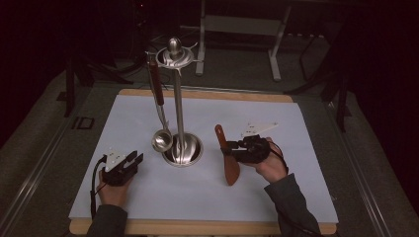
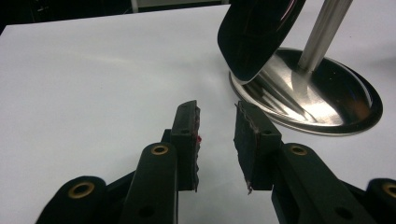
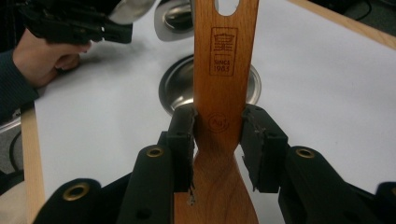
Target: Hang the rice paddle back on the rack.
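A wooden spatula [image 1: 230, 167] with a hanging hole and a stamped mark on its handle [image 3: 224, 65] lies between the jaws of my right gripper [image 1: 232, 148], which is shut on its narrow neck [image 3: 218, 125]. Its handle points away from me and its blade towards me. A steel utensil stand [image 1: 179, 98] rises from a round base [image 1: 184, 152], and a ladle [image 1: 161, 140] hangs from its top ring. At the left, my left gripper [image 1: 136, 159] rests low on the sheet, open with nothing between its jaws [image 2: 217, 126]. It points at the ladle bowl [image 2: 254, 37] and the stand base [image 2: 327, 98].
A white sheet [image 1: 276, 197] covers the wooden table, whose edge [image 1: 197, 228] shows at the front. Behind the table stand dark floor and a metal frame [image 1: 276, 49]. In the right gripper view the left hand [image 3: 42, 56] and its gripper sit at the upper left.
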